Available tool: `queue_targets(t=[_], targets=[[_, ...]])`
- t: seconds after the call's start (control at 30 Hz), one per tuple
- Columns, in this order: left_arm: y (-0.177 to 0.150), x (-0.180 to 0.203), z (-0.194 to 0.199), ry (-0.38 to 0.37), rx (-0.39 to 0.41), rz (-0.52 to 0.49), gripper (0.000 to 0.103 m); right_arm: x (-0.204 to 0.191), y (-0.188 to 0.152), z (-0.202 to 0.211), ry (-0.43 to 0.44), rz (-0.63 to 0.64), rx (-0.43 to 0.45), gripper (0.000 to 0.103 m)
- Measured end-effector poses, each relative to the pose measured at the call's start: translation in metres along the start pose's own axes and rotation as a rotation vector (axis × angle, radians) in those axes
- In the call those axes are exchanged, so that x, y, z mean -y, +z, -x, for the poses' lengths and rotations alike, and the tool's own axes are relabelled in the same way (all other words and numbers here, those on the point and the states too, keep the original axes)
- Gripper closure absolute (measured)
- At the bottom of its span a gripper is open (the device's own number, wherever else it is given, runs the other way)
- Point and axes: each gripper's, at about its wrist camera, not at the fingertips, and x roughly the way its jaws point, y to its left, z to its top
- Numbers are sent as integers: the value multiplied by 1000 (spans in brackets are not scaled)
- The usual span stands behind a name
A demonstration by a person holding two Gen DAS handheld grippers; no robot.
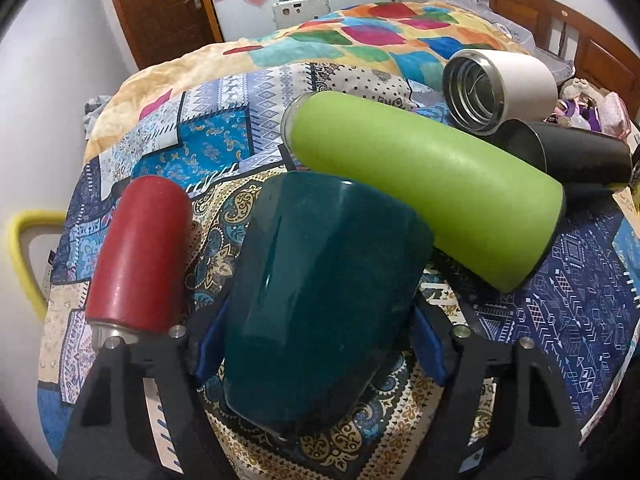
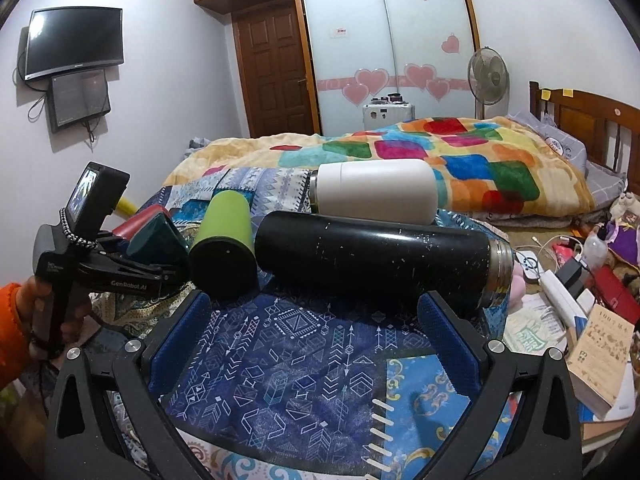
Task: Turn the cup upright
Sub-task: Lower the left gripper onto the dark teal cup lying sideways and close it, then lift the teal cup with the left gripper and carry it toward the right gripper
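Observation:
A dark teal cup [image 1: 316, 300] lies tilted on the patterned tablecloth, held between the blue pads of my left gripper [image 1: 320, 344], which is shut on it. Its closed base faces away from the camera; it also shows in the right wrist view [image 2: 158, 236]. A red cup [image 1: 140, 252], a green cup [image 1: 424, 184], a white cup [image 1: 500, 88] and a black flask [image 1: 576, 156] all lie on their sides. My right gripper [image 2: 314, 340] is open and empty over the cloth, just in front of the black flask [image 2: 380, 256].
The round table [image 2: 280, 360] has a blue patterned cloth. A bed with a colourful blanket [image 2: 440, 156] lies behind it. Books, cables and clutter [image 2: 580, 300] cover the floor at the right. A yellow chair edge [image 1: 20, 248] is at the left.

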Motion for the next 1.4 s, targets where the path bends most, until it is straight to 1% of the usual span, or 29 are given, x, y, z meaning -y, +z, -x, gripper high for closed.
queue_targets(t=[0.13, 0.2, 0.43, 0.57, 0.7, 0.83, 0.97, 1.17, 1.27, 1.4], targets=[[-5, 2, 6, 29, -12, -13, 27, 1, 2, 4, -2, 4, 8, 0], [-9, 2, 12, 24, -14, -11, 28, 1, 3, 7, -6, 6, 16, 0], [-27, 9, 54, 25, 20, -12, 28, 0, 7, 19, -9, 14, 40, 0], [-34, 21, 80, 4, 45, -22, 28, -1, 10, 30, -9, 17, 60, 0], [-36, 40, 95, -34, 65, -37, 28, -2, 9, 41, -12, 18, 75, 0], [-38, 68, 93, -81, 62, -68, 28, -1, 9, 50, -22, 19, 82, 0], [-40, 93, 80, -112, 47, -95, 28, 3, 6, 56, -32, 14, 81, 0], [-41, 113, 59, -145, 23, -108, 28, 10, -1, 54, -43, 1, 58, 0], [-41, 122, 57, -135, 36, -125, 28, 12, -3, 51, -46, 2, 47, 0], [-40, 124, 54, -150, 41, -134, 28, 13, -5, 47, -45, 4, 38, 0]])
